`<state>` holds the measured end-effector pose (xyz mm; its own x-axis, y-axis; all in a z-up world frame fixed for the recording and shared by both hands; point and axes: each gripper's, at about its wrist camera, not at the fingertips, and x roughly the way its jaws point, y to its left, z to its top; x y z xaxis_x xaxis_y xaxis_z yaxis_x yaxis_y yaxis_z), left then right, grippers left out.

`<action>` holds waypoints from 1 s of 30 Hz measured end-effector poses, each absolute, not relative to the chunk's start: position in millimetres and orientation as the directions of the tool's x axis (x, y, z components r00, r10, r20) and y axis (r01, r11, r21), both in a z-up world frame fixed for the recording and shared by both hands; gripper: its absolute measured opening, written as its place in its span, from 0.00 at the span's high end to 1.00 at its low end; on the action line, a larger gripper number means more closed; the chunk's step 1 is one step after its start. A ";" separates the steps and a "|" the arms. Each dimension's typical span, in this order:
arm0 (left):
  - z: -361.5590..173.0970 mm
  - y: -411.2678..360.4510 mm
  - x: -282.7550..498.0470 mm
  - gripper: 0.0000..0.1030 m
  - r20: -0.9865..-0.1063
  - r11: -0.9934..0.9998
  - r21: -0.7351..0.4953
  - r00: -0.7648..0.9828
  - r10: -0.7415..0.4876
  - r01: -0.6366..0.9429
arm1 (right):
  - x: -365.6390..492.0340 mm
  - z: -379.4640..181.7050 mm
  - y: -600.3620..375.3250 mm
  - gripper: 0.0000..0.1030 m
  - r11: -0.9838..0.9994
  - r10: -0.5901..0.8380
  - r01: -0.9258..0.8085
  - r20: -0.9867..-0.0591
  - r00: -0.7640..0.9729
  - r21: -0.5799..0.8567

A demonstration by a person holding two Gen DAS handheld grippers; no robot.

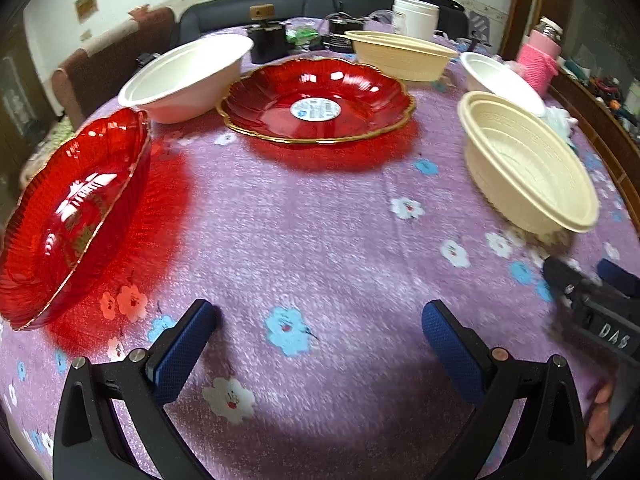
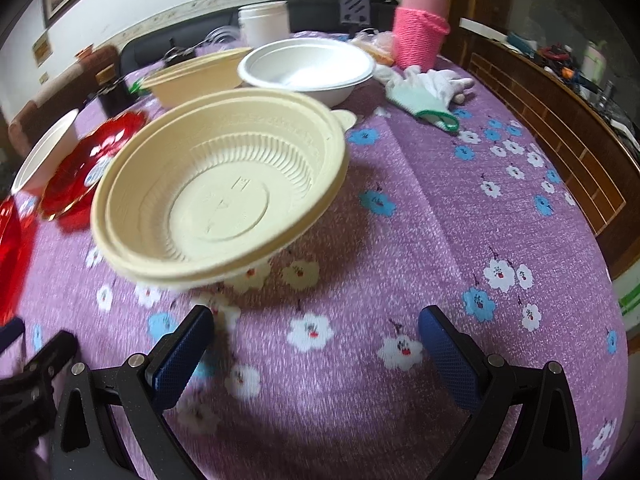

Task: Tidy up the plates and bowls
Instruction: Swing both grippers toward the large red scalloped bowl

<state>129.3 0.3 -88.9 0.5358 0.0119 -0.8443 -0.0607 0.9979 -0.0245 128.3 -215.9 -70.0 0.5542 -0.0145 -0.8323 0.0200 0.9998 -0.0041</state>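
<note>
My left gripper (image 1: pixel 318 330) is open and empty above the purple flowered cloth. A red plate (image 1: pixel 72 212) lies to its left, a second red plate (image 1: pixel 316 100) lies ahead, and a white bowl (image 1: pixel 188 76) sits at the far left. A cream bowl (image 1: pixel 524 160) sits to the right, another cream bowl (image 1: pixel 400 54) and a white bowl (image 1: pixel 496 76) sit farther back. My right gripper (image 2: pixel 316 330) is open and empty, just short of the near cream bowl (image 2: pixel 220 192). The white bowl (image 2: pixel 308 68) and far cream bowl (image 2: pixel 192 80) lie beyond.
A pink knitted bottle (image 2: pixel 420 24), a white jar (image 2: pixel 264 20) and gloves (image 2: pixel 428 92) stand at the back of the table. A wooden cabinet (image 2: pixel 560 120) runs along the right edge. Dark clutter (image 1: pixel 272 40) sits at the far side. The right gripper (image 1: pixel 588 300) shows in the left wrist view.
</note>
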 end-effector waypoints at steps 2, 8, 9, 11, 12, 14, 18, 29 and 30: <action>-76.2 5.8 115.9 0.01 -0.825 0.992 -0.112 0.561 -0.063 -0.054 | 121.6 -69.7 -217.0 0.01 1.000 0.011 -0.024 -0.837 0.547 -0.003; -11.4 11.9 56.9 0.01 -0.703 0.969 -0.246 0.682 -0.201 0.031 | 88.0 -52.6 -234.9 0.03 1.000 -0.004 0.000 -0.821 0.572 -0.005; 1.5 14.8 47.8 0.01 -0.679 0.960 -0.276 0.696 -0.233 0.052 | 79.8 -43.7 -238.9 0.03 1.000 -0.008 0.008 -0.802 0.597 -0.004; 31.0 23.8 30.2 0.01 -0.634 0.937 -0.337 0.713 -0.300 0.094 | 56.6 -13.0 -246.5 0.03 1.000 -0.017 0.020 -0.738 0.675 -0.004; 46.1 28.5 23.1 0.01 -0.613 0.927 -0.358 0.720 -0.326 0.116 | 48.2 0.1 -248.2 0.03 1.000 -0.016 0.019 -0.711 0.703 -0.003; 74.8 36.7 11.6 0.01 -0.566 0.911 -0.385 0.742 -0.360 0.147 | 23.1 40.4 -254.3 0.03 1.000 0.011 0.010 -0.635 0.773 0.029; 144.7 60.4 -19.2 0.01 -0.442 0.898 -0.396 0.818 -0.368 0.190 | -5.6 106.5 -260.3 0.03 0.990 0.119 -0.055 -0.558 0.822 0.131; 331.7 119.8 -86.2 0.00 -0.221 0.981 -0.139 0.962 -0.161 0.132 | -51.8 331.3 -234.4 0.02 0.974 0.220 -0.188 -0.309 0.925 0.129; 344.3 125.1 -89.4 0.00 -0.213 0.989 -0.110 0.969 -0.123 0.101 | -51.5 346.2 -230.8 0.02 0.972 0.226 -0.196 -0.297 0.928 0.130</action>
<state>-89.4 125.1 344.3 0.9692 -0.1226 -0.2134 0.1007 0.9888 -0.1103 -51.5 -230.8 346.2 0.9277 0.2264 -0.2968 -0.1957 0.9721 0.1296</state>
